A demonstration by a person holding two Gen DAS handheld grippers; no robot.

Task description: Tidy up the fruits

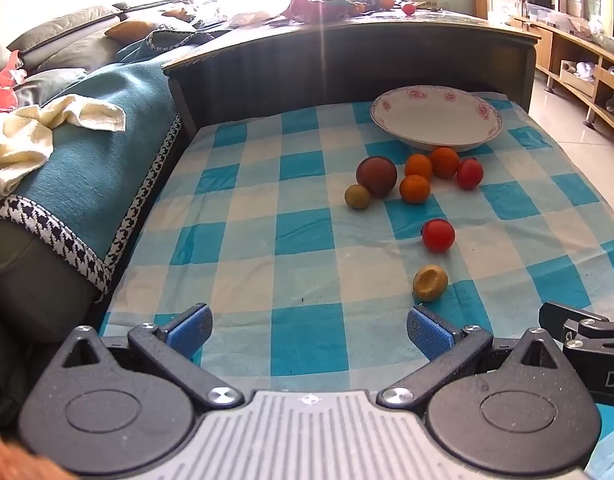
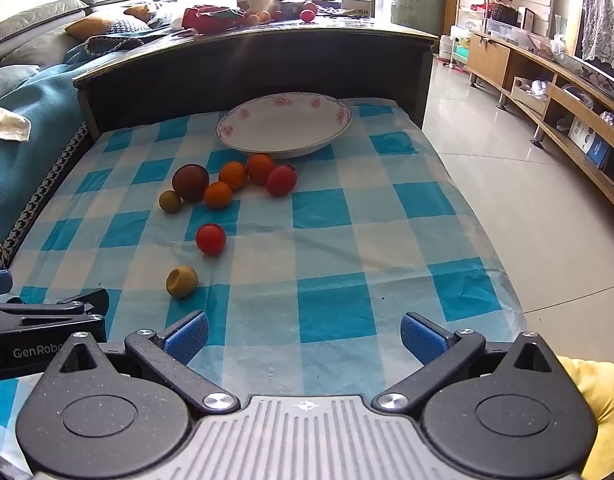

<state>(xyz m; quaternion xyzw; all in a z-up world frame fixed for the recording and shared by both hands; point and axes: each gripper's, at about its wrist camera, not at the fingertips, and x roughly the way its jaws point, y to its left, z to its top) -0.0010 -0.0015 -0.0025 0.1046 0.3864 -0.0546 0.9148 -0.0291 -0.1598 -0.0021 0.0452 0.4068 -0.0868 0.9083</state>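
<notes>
Table under a blue-checked cloth (image 2: pixel 335 308), with a flowered dish (image 2: pixel 285 124) and loose fruits (image 2: pixel 211 239).

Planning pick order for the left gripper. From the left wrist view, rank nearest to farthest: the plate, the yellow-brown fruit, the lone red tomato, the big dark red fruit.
1. Yellow-brown fruit, just ahead of the left gripper, by its right finger.
2. Lone red tomato, just behind it.
3. Big dark red fruit, in the cluster's left part.
4. Plate, at the cloth's far end.
</notes>
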